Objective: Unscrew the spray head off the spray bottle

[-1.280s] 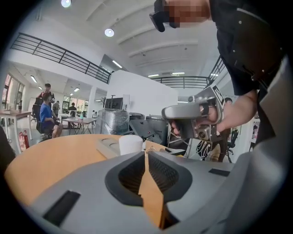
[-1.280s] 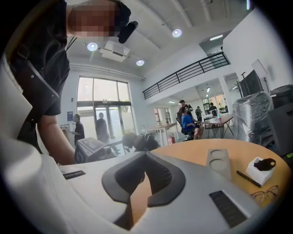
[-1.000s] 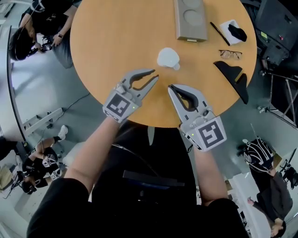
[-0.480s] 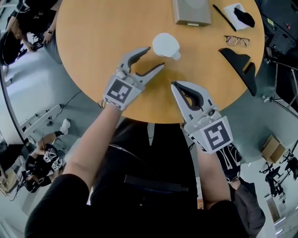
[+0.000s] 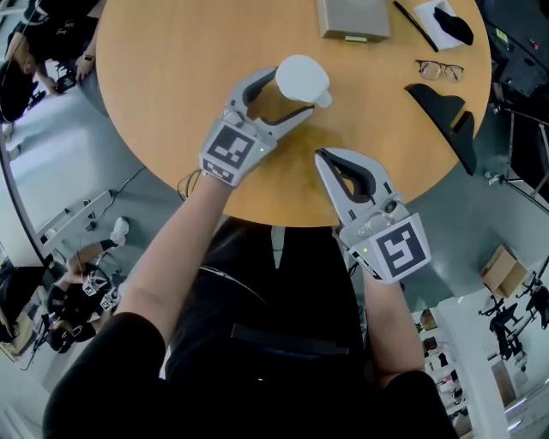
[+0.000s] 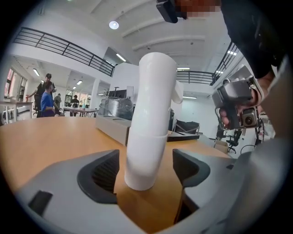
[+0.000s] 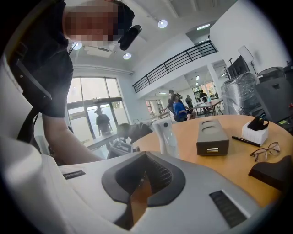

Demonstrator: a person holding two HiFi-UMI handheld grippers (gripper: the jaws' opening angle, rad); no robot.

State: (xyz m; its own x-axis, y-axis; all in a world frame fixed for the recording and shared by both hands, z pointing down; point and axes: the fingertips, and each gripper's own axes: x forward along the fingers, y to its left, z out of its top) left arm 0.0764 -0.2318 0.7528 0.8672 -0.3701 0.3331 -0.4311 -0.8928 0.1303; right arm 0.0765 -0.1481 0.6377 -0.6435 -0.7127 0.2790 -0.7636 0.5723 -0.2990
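Note:
A white spray bottle stands upright on the round wooden table. My left gripper is open, its jaws having just been opening wide, and the bottle's lower body stands between them. In the left gripper view both dark pads sit a little apart from the bottle. My right gripper is shut and empty, resting by the table's near edge to the right of the bottle. In the right gripper view its jaws meet, and the bottle shows beyond them.
A grey box lies at the table's far side. To the right are a black pen, a white holder, glasses and a black wedge-shaped object. People stand off the table's left.
My left gripper has moved forward to the bottle and opened wide, so the bottle now stands between its jaws. The right gripper stays shut in about the same spot.

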